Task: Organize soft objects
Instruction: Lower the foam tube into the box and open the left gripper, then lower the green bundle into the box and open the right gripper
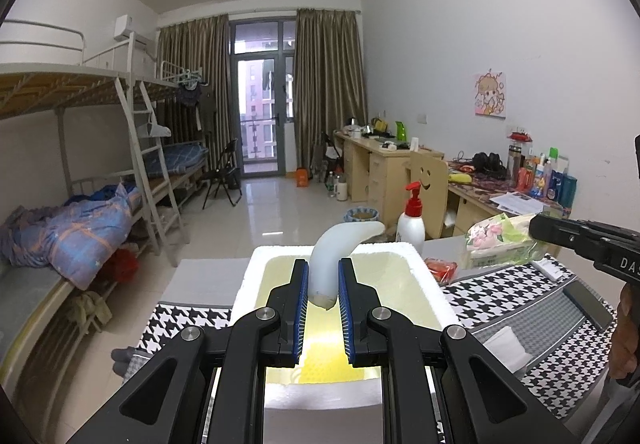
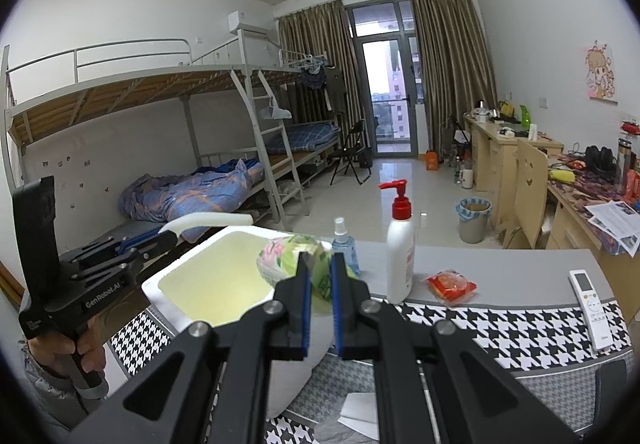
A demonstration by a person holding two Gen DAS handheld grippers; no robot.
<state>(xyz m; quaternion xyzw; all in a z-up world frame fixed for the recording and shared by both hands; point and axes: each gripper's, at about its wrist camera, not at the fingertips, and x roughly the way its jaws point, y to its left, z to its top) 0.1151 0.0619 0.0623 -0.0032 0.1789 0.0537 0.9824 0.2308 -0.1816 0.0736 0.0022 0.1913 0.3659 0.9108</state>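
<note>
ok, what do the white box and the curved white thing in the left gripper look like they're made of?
White box with yellowish inside: likely foam, given thick matte grainy walls. Curved white tube-shaped thing in the left gripper: smooth, matte and faintly translucent, perhaps silicone or soft rubber; can't confirm.

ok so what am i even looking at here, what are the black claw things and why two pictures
There is no robot: a person holds two black hand-held tongs, each carrying a wide-angle camera, hence two pictures. One looks along the left tongs, shut on a floppy white tube-shaped object above a white foam box. The other looks along the right tongs, shut on a flowery tissue pack. On the houndstooth-covered table stand a white pump bottle, a small spray bottle, a red packet and a remote.
</note>
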